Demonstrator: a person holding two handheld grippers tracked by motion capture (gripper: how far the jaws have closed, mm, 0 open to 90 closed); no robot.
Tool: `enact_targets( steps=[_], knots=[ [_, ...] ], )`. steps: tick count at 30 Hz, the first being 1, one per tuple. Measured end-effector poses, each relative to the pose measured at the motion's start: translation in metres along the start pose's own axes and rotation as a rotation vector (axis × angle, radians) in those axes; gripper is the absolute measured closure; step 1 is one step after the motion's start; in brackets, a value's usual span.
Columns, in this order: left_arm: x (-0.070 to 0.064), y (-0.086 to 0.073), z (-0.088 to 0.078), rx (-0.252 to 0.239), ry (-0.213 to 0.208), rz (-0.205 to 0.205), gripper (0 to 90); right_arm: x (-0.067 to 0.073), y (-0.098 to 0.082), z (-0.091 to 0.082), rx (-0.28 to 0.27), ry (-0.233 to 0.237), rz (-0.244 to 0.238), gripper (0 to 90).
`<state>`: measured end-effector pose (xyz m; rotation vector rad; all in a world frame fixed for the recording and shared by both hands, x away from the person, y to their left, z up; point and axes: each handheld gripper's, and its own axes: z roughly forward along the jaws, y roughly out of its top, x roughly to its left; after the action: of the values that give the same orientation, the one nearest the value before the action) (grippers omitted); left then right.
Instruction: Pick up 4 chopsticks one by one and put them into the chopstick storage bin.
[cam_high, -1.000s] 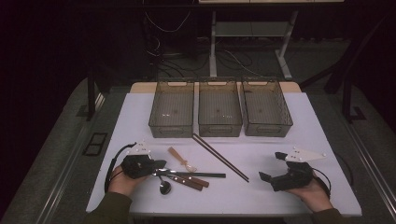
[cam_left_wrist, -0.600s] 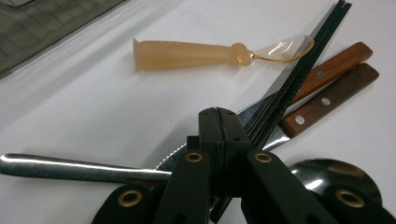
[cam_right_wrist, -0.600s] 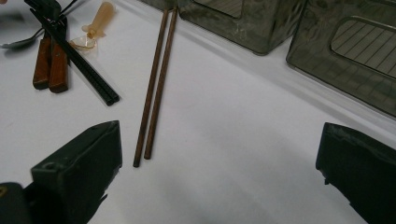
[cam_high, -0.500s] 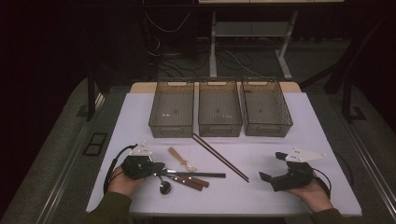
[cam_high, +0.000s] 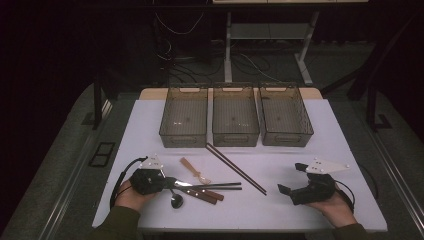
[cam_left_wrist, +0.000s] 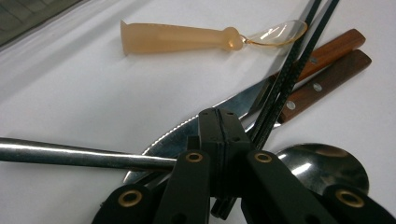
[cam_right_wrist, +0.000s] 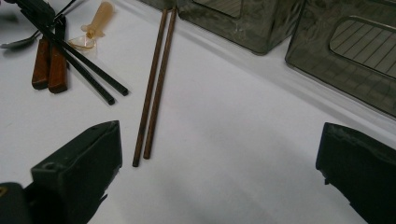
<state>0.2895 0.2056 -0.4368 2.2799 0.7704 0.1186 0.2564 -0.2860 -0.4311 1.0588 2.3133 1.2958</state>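
L claw (cam_left_wrist: 219, 126) is clenched, jaws pressed flat together w/ nothing visibly between the pads; its tip sits right in the cutlery pile. Touching it on its R side: black chopsticks (cam_left_wrist: 285, 77), long axis running straight away from the tip, roughly in line w/ the jaws. Under the tip lies a serrated knife blade (cam_left_wrist: 201, 128); two wood handles (cam_left_wrist: 327, 70) lie farther out, right of the sticks. A spoon bowl (cam_left_wrist: 322, 163) is just beside the claw's R link; a steel handle (cam_left_wrist: 70, 156) runs off to its left. Farther ahead, apart from the tip: the amber spoon (cam_left_wrist: 187, 38), lying crosswise.

R claw (cam_high: 295, 181) is released, jaws wide, resting on bare table. Brown chopsticks (cam_right_wrist: 154, 88) lie just ahead of its left jaw, pointing on toward the three bins (cam_high: 235, 116) beyond.

My read: L hand is far nearer the black pair, so it's L's pick. Claw must open first, then close across the sticks, not along them.
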Motion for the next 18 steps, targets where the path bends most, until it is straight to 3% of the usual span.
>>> enact_targets(
  steps=[18],
  knots=[
    [-0.012,-0.001,-0.001,0.029,-0.038,0.018,88.7,-0.001,0.0,-0.001,-0.003,-0.002,0.005,0.7]
  ],
)
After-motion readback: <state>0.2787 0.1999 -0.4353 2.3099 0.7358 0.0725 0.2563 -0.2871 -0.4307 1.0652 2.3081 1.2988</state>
